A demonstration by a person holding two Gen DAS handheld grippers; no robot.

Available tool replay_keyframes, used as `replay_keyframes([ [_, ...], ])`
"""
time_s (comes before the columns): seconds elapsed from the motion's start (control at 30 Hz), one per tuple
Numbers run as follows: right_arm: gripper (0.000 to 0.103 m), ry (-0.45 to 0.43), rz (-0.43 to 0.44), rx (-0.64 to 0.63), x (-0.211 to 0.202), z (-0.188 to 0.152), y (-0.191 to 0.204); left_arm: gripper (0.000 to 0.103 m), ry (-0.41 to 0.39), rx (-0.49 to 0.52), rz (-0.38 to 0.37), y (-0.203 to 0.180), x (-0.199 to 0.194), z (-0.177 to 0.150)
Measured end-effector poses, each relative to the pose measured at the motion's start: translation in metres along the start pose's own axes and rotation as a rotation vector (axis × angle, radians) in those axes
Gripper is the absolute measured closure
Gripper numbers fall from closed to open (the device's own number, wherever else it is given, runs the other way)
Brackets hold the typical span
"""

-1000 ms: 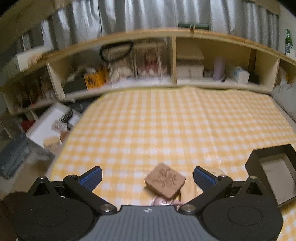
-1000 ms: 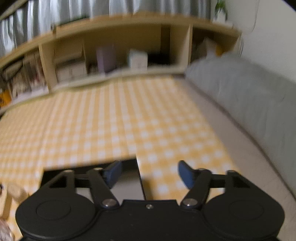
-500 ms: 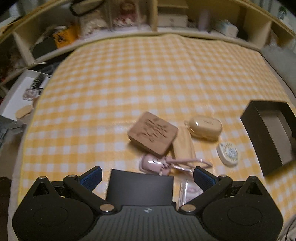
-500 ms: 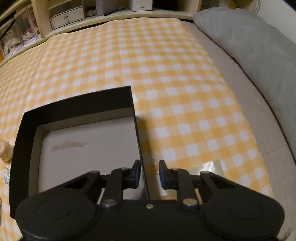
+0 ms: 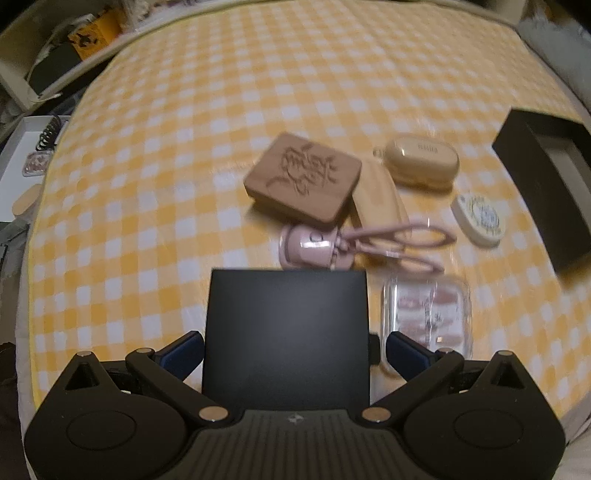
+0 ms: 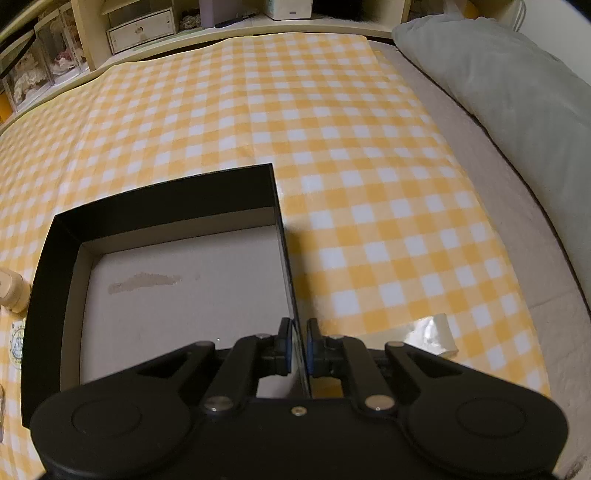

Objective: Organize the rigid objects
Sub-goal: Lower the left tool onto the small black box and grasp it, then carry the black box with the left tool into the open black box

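My left gripper is open and points steeply down; a flat black lid lies between its blue fingers. Beyond it on the yellow checked cloth lie a carved wooden box, a beige pouch, a beige rounded case, a pink gadget with a loop, a round white tin and a clear plastic case. The open black box stands at the right. My right gripper is shut on that black box's right wall; the box is empty inside.
A grey pillow lies along the right of the cloth. Shelves with boxes run along the far edge. A white tray with small items sits off the cloth at the left. A clear plastic scrap lies by my right gripper.
My left gripper sank and tipped down, so the black lid came between its fingers. My right gripper's jaws went from wide apart to shut on the black box's right wall.
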State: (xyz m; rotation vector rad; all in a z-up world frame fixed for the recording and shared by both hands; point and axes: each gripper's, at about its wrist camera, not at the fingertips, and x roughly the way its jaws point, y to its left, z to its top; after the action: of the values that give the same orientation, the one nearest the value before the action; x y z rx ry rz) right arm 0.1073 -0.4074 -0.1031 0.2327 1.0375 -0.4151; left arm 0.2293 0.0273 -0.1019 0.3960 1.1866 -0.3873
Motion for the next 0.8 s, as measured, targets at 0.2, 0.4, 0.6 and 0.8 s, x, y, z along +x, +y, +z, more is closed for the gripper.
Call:
replay_keyframes([
  [0.2, 0.095, 0.004, 0.005, 0.004, 0.002, -0.001, 0.0, 0.0, 0.036, -0.004, 0.006, 0.002, 0.007, -0.001],
  [0.4, 0.094, 0.004, 0.005, 0.005, 0.002, -0.001, 0.002, 0.0, 0.108, -0.03, -0.003, 0.009, 0.022, -0.005],
  [0.6, 0.095, 0.003, 0.006, 0.005, 0.002, -0.001, 0.002, 0.002, 0.183, -0.048, 0.002, 0.012, 0.037, -0.006],
  [0.8, 0.096, 0.007, 0.01, 0.007, 0.002, 0.0, -0.001, 0.002, 0.114, -0.119, -0.041, 0.022, 0.024, 0.001],
])
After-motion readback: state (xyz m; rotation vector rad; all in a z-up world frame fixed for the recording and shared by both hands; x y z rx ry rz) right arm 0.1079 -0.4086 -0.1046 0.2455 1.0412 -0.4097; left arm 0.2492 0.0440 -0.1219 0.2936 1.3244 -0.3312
